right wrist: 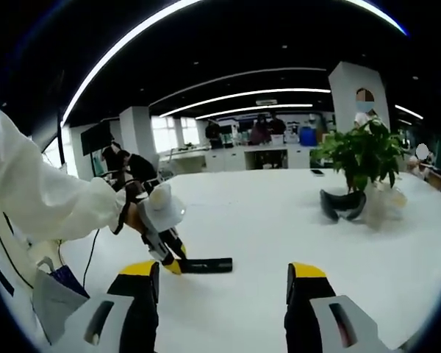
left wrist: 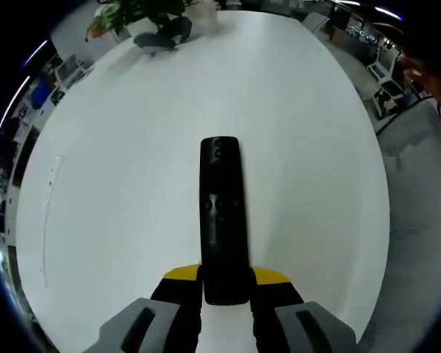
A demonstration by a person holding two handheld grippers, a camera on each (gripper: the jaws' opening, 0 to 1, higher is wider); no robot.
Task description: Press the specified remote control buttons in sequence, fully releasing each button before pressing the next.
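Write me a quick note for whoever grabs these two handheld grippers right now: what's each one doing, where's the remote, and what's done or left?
Left gripper: shut on the near end of the long black plastic remote control, which points away over the white table. The right gripper view shows it from the side, remote low over the table.
Right gripper: open, empty, held back from the remote.
Also on the table: a green potted plant at the far end.
Done: remote gripped and steadied.
Left: the button presses, by the look of it; whether any has been made cannot be told.
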